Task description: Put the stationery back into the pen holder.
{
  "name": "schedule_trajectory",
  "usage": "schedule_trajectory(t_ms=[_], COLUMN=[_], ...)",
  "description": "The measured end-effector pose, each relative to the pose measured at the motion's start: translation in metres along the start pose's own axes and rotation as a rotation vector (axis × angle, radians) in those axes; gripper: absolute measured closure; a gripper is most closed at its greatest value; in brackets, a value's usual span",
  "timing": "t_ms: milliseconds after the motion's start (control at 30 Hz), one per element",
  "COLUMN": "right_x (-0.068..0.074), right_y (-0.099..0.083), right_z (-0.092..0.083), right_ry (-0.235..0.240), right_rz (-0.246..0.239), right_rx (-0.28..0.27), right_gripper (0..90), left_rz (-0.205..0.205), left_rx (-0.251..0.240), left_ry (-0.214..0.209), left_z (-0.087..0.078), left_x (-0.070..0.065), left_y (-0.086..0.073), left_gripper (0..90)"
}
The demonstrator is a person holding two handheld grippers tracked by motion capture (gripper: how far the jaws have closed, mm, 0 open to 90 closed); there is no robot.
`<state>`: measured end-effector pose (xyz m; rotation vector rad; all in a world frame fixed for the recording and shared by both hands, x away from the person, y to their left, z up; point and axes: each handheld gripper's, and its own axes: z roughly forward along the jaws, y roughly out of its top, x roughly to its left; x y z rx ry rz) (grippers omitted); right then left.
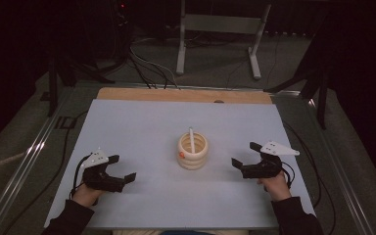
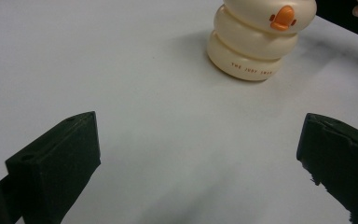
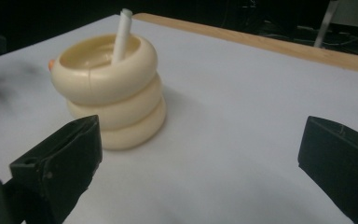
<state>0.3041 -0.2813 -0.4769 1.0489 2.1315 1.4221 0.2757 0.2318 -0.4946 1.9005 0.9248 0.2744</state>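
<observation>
— Rings (image 1: pixel 193 151), three cream ones, stacked mid-table; what's inside them?

— A white peg (image 1: pixel 191 139) rises through the hollow middle and leans a little, its tip above the top ring. In the right gripper view the well around the peg (image 3: pixel 121 35) looks bare otherwise. An orange beak (image 2: pixel 282 18) sticks out of the top ring on the side facing the left gripper, and small orange lettering runs along the bottom ring.

— And the claws?

— Left gripper (image 1: pixel 121 171) sits near the front left of the stack, jaws spread wide, nothing between them but table. Right gripper (image 1: pixel 245 156) is on the opposite side, likewise wide open and holding nothing. Both are clear of the rings, each held by a hand coming in from the near edge.

— Surface?

— A pale sheet (image 1: pixel 142 127) covers the table, with a wooden strip (image 1: pixel 176 95) showing along the far edge.

— The room?

— Dark. Cables (image 1: pixel 147 66) trail over the floor behind, and a grey metal frame (image 1: pixel 220 34) stands beyond them.
</observation>
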Motion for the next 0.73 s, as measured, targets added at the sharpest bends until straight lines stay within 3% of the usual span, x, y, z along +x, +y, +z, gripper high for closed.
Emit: schedule_trajectory(t_ms=[100, 400, 733], right_x=[0.000, 0.000, -0.008], right_y=[-0.005, -0.028, -0.039], right_z=[-0.002, -0.015, -0.018], right_ry=[0.004, -0.049, -0.076], right_rz=[-0.001, -0.027, 0.009], right_rx=[0.008, 0.019, 0.035], right_gripper=[0.0, 0.0, 0.0], left_rz=[0.000, 0.000, 0.003], left_rx=[-0.001, -0.006, -0.002], left_ry=[0.000, 0.001, -0.004], left_z=[0.000, -0.001, 0.000], left_x=[0.000, 0.000, 0.000], left_y=[0.000, 0.000, 0.000], left_gripper=[0.1, 0.1, 0.1])
